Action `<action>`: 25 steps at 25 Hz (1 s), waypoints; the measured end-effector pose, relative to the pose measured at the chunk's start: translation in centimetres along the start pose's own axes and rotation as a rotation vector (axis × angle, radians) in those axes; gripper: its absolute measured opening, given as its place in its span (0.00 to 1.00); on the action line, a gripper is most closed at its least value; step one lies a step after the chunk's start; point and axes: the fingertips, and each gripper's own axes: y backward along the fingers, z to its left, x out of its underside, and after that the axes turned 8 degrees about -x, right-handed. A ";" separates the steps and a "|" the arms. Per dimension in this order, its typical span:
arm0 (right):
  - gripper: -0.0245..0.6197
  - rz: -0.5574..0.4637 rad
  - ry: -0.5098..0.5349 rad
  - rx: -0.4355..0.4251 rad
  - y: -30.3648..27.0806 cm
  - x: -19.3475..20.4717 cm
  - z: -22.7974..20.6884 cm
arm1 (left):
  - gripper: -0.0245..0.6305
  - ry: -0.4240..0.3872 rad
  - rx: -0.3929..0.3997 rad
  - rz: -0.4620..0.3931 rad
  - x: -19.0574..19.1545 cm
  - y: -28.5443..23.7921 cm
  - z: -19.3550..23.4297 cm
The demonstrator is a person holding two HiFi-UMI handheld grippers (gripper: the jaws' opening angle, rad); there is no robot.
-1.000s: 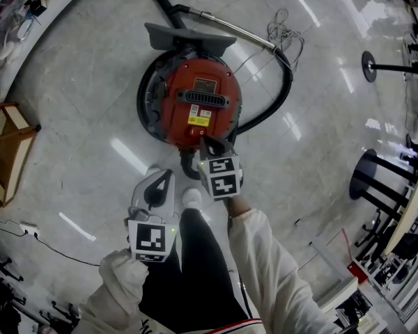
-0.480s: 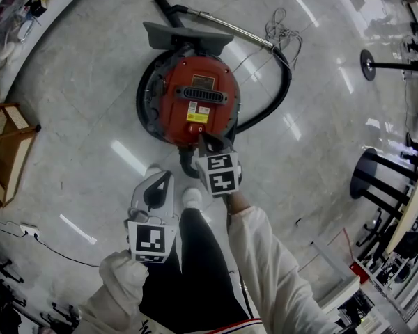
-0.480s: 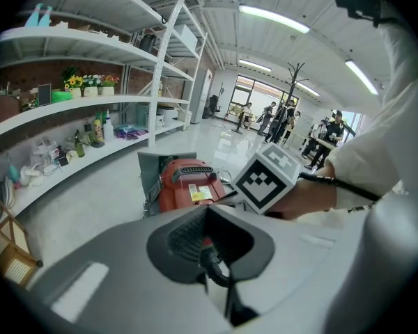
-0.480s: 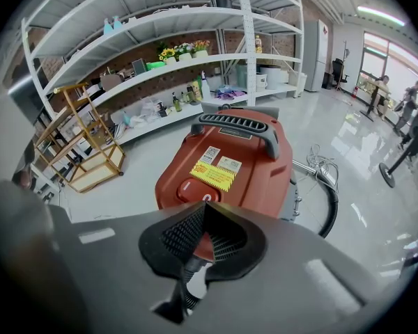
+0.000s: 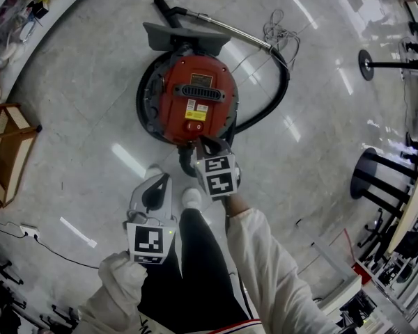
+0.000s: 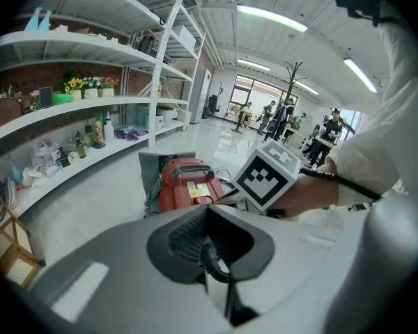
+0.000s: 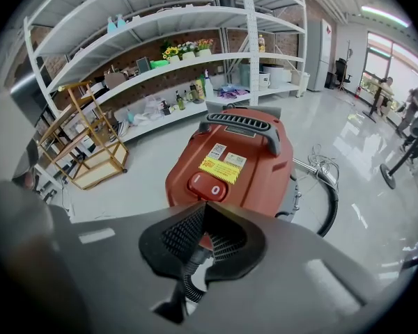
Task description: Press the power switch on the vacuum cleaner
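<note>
A red canister vacuum cleaner (image 5: 195,99) stands on the pale floor ahead of my feet. Its red rocker power switch (image 5: 194,125) sits at the near edge of the top, below a yellow label. My right gripper (image 5: 200,142) is shut and empty, its tips just short of the switch and a little above the vacuum's near rim. In the right gripper view the switch (image 7: 207,187) shows just beyond the closed tips (image 7: 205,209). My left gripper (image 5: 165,177) is shut and empty, held back over the floor at the left. From it, the vacuum (image 6: 184,186) lies further ahead.
A black hose (image 5: 279,92) curves round the vacuum's right side to a metal wand and floor nozzle (image 5: 188,37) behind it, with a loose cord (image 5: 282,33). A wooden rack (image 5: 7,152) is left, round stand bases (image 5: 368,65) right, my shoe (image 5: 191,197) below.
My right gripper has drawn back a little toward me, so the switch shows more fully. The left gripper has stayed put.
</note>
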 end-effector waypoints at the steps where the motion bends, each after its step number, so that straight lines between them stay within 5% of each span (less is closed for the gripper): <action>1: 0.04 -0.004 0.000 0.000 0.1 0.0 0.1 | 0.04 -0.003 -0.001 -0.003 -0.1 0.0 -0.1; 15: 0.04 -0.074 0.003 0.025 4.7 -1.3 -0.4 | 0.04 -0.048 -0.020 -0.034 -1.0 2.5 -1.3; 25: 0.04 -0.211 0.005 0.056 13.2 -5.0 -0.3 | 0.04 -0.072 -0.069 -0.073 -3.9 6.6 -1.6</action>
